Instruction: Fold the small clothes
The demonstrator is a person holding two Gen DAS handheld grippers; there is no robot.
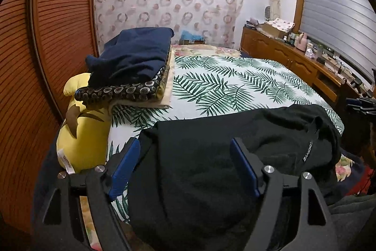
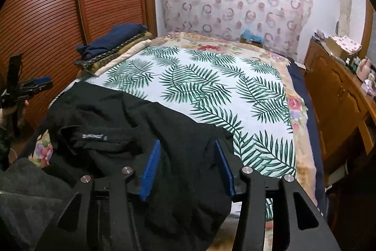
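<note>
1. Black garment (image 1: 211, 157) lies rumpled across the near edge of the bed (image 1: 235, 86), lower centre of both views; its neck label shows at lower right in the left wrist view, lower left in the right wrist view.
2. Left hand-held gripper (image 1: 185, 164): blue pads spread wide, one either side of the garment's left part. Cloth sits between the pads, but neither pad is seen pressing on it.
3. Right hand-held gripper (image 2: 186, 166): pads spread, less wide than the left pair, over the garment's right part. Cloth lies between and under them; no pinch visible.
4. The left hand-held gripper also shows at the left edge of the right wrist view, with a hand (image 2: 9, 109) behind it.
5. Palm-leaf sheet (image 2: 211, 91) covers the bed; a floral blanket (image 2: 298, 109) borders it on the right of the right wrist view.
6. Folded stack (image 1: 131, 72), navy piece on top, sits at left of centre in the left wrist view, on the bed's far left side.
7. Yellow plush toy (image 1: 82, 140) lies at lower left, just below the stack.
8. Wooden dresser (image 1: 293, 58) runs along the right side, well apart from the garment.
</note>
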